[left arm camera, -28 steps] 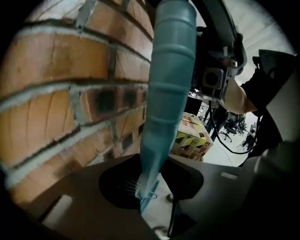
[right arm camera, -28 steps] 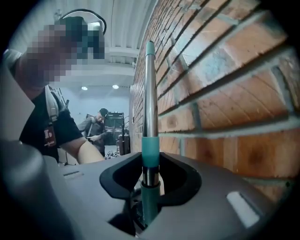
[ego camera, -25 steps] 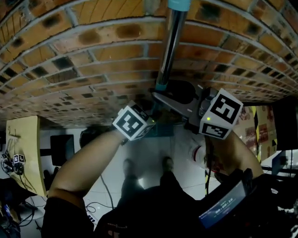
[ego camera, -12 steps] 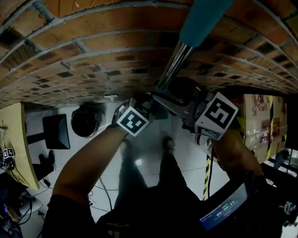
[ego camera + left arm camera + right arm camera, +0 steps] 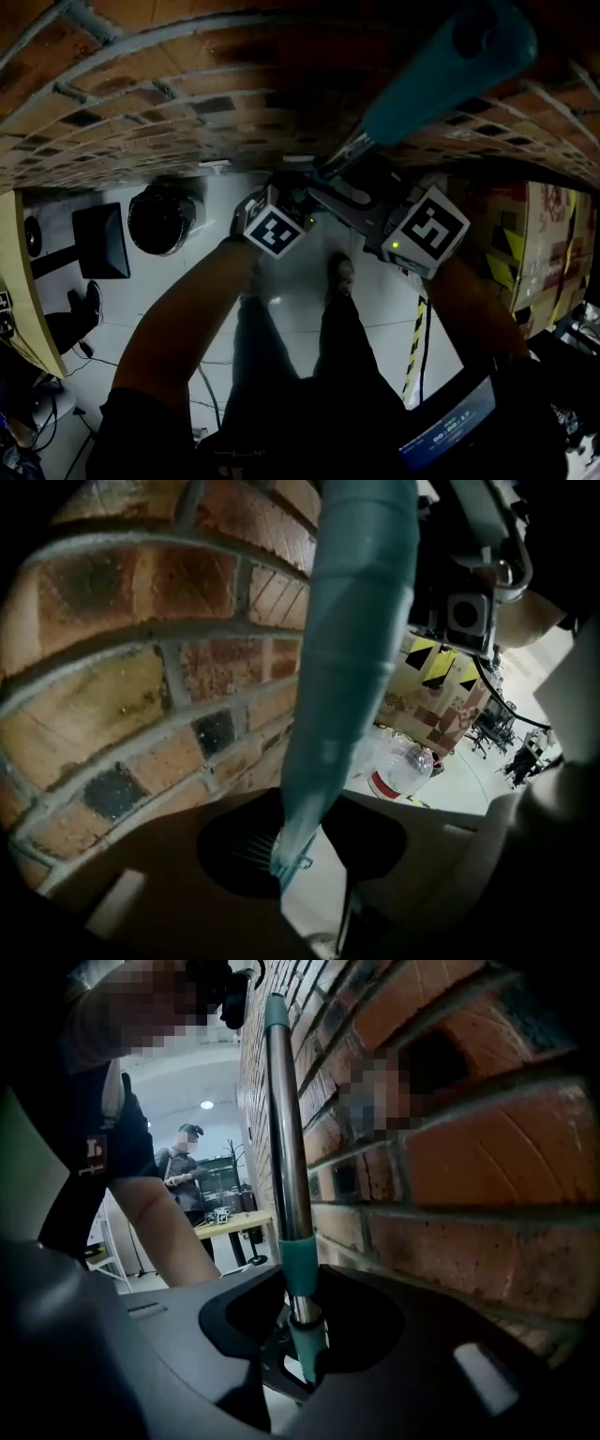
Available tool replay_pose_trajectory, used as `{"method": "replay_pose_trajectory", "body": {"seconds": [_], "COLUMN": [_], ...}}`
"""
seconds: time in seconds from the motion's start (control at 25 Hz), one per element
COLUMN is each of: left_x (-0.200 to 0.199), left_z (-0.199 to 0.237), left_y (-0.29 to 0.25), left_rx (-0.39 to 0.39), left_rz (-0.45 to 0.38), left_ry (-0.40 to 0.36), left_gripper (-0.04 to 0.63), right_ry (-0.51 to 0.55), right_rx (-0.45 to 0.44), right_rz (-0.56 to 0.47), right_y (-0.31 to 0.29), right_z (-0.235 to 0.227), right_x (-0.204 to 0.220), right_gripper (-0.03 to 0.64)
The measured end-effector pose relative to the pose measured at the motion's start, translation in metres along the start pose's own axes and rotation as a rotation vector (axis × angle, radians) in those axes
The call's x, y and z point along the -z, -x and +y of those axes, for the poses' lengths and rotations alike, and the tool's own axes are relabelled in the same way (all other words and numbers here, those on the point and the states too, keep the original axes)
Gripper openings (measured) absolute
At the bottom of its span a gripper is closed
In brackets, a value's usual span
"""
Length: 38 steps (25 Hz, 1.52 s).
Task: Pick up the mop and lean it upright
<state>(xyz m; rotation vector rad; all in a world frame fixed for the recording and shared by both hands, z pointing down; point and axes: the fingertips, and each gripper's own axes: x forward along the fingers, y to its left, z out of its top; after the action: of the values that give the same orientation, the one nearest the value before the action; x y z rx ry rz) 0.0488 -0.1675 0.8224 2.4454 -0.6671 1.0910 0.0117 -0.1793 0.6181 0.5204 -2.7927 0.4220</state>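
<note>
The mop's handle stands close to the brick wall [image 5: 141, 103]. Its teal grip [image 5: 441, 70] looms at the top right of the head view, and the metal pole [image 5: 345, 155] runs down from it into both grippers. My left gripper [image 5: 302, 190] is shut on the handle; in the left gripper view the teal grip [image 5: 352, 639] comes down between its jaws [image 5: 291, 855]. My right gripper [image 5: 354, 195] is shut on the pole just beside it; the right gripper view shows the pole [image 5: 286, 1147] and a teal collar [image 5: 301, 1265] between its jaws [image 5: 306, 1344]. The mop head is out of sight.
On the pale floor stand a round dark object [image 5: 161, 217] and a black box [image 5: 98, 241] at the left. My feet [image 5: 339, 272] are below the grippers. Boxes with yellow-black tape [image 5: 553, 244] stand at the right. A clear jug [image 5: 403, 766] sits on the floor. A second person [image 5: 187, 1171] stands by a table.
The teal grip has come nearer and swung to the upper right, so the handle slants more. Both grippers keep their hold and shifted little. More floor shows below the wall.
</note>
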Motion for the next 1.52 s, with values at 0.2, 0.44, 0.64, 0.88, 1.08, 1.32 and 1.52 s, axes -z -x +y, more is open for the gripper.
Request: {"method": "replay_pose_trajectory", "body": {"seconds": [0.2,0.44,0.64,0.88,1.08,1.32,1.52], "left_x": [0.028,0.042,0.024,0.023,0.020,0.009,0.011], "left_z": [0.008,0.018,0.030,0.035,0.038,0.039,0.038], "left_y": [-0.033,-0.057,-0.061,-0.062,-0.063,-0.059,-0.055], "left_rx": [-0.006,-0.011,-0.031,-0.047,-0.054,-0.047,-0.041], "left_rz": [0.023,-0.003,-0.052,-0.051,-0.044,-0.077,-0.080], "left_ry": [0.002,0.007,0.018,0.045,0.071,0.122,0.143], "left_gripper": [0.137,0.137,0.137,0.138,0.143,0.181,0.210], "right_ry": [0.007,-0.024,-0.025,-0.048,-0.050,-0.061,-0.079], "right_rx": [0.003,0.022,0.065,0.085,0.090,0.108,0.140], "right_rz": [0.025,-0.013,-0.037,-0.021,-0.013,0.023,0.016], "right_y": [-0.013,-0.021,-0.019,-0.024,-0.024,-0.027,-0.025], "right_z": [-0.010,-0.025,-0.047,-0.053,-0.054,-0.054,-0.058], "right_x": [0.038,0.063,0.063,0.061,0.062,0.066,0.067], "right_gripper": [0.129,0.129,0.129,0.129,0.132,0.177,0.224]}}
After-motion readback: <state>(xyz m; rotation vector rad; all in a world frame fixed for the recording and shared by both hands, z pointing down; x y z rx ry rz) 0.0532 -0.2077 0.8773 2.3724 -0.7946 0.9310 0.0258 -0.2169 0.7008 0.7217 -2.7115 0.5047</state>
